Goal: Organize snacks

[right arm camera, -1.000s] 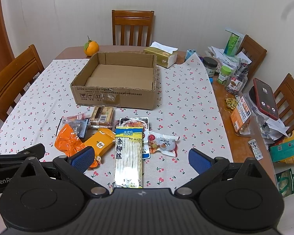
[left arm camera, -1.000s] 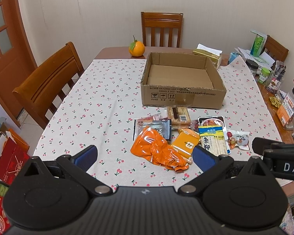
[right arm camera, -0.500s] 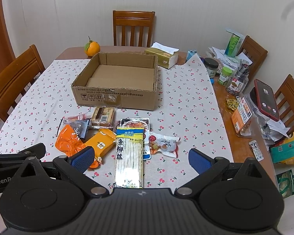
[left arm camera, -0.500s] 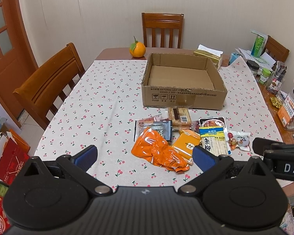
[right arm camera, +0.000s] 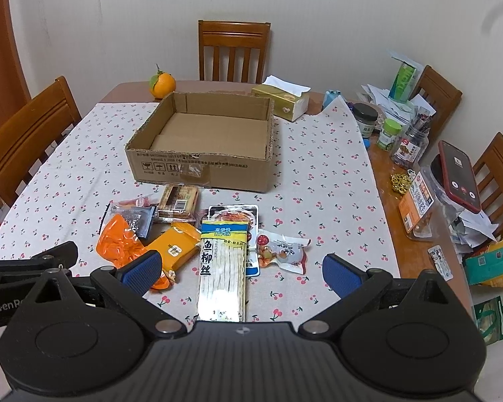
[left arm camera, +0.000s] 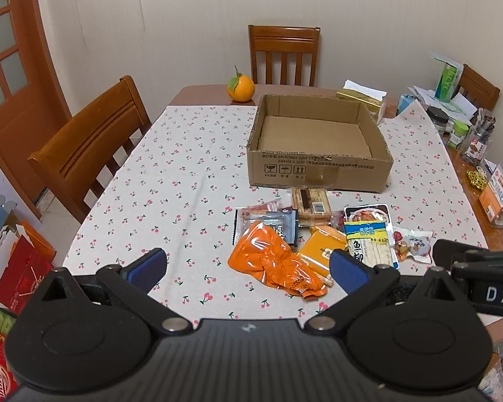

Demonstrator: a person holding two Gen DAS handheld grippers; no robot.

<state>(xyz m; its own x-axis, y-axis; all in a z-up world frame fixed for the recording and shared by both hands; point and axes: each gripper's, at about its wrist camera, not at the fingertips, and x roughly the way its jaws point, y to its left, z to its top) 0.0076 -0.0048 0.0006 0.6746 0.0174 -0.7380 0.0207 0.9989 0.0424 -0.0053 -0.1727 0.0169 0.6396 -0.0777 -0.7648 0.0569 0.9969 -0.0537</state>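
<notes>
One cardboard box [right arm camera: 201, 171], one orange [right arm camera: 162, 84] and one tissue box [right arm camera: 281, 102] are sitting on the tabletop [right arm camera: 318, 181]. About eight snack packets [right arm camera: 223, 261] are lying clustered; overlap makes the count uncertain. Four chairs [right arm camera: 233, 50] are showing.

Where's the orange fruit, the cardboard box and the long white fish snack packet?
orange fruit [right arm camera: 162, 84], right wrist view, on its round peel.
cardboard box [right arm camera: 198, 169], right wrist view, on the printed front wall.
long white fish snack packet [right arm camera: 222, 268], right wrist view, on the middle of the wrapper.
</notes>
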